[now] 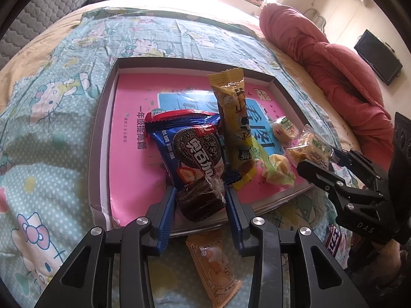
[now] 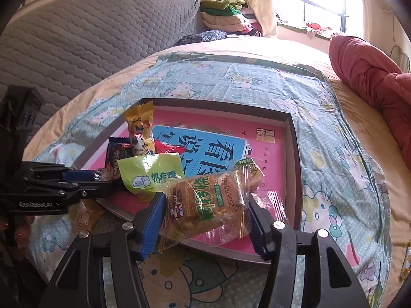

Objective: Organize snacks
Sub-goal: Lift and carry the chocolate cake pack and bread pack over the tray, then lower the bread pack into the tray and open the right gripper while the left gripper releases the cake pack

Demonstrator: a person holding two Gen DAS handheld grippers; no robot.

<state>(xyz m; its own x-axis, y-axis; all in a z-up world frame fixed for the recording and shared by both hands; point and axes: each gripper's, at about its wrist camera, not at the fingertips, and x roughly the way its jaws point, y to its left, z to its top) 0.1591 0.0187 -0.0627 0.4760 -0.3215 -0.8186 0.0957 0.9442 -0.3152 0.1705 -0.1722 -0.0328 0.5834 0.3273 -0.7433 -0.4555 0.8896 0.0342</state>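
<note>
1. The left gripper [image 1: 200, 200] is clamped on a dark brown wrapped cake [image 1: 201, 201] and holds it over the near edge of the tray [image 1: 99, 138], which lies on the bed [image 1: 51, 118].
2. The right gripper [image 2: 205, 218] is clamped on a clear-wrapped pastry [image 2: 208, 205] with green lettering, over the tray's near right part.
3. Already in the tray are a blue cookie pack [image 1: 192, 143], a long yellow bar [image 1: 235, 123], a pale green packet [image 2: 151, 173] and a small sweet [image 1: 283, 128]. An orange packet [image 1: 214, 264] lies on the bed outside the tray, below the left gripper.
4. The step in hand seems to be setting both snacks into the tray. Whether either one already touches the tray floor is hard to tell from these angles.
5. To do it well, lower each snack to a bare pink patch, not onto the pile.
6. Let go only once the wrapper rests flat.
7. Keep the two grippers apart, since they work near each other.
8. Squeeze lightly; both snacks look soft and crushable.
</note>
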